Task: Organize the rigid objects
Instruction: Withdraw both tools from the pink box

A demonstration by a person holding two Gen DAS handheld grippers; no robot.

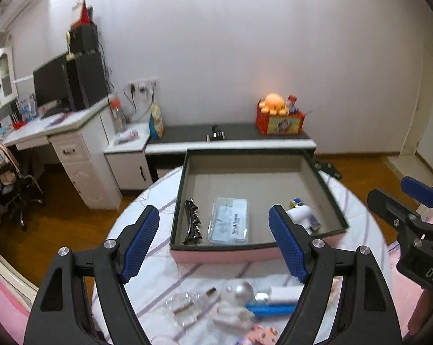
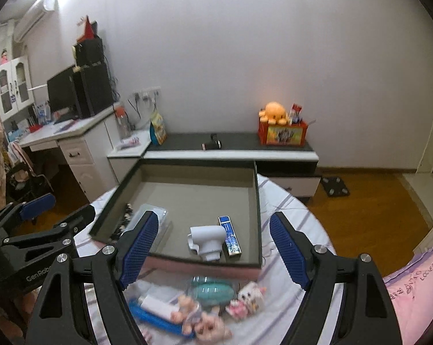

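Both black blue-padded tools, the left gripper [image 1: 213, 244] and right gripper [image 2: 213, 250], gape wide and empty, poised above the near rim of the shallow pink-sided cardboard tray [image 1: 225, 254].

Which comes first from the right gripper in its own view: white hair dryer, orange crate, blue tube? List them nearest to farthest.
From the right gripper:
1. Blue tube, on the table below the fingers, left of centre.
2. White hair dryer, inside the box, near its front wall.
3. Orange crate, on the far cabinet by the wall.
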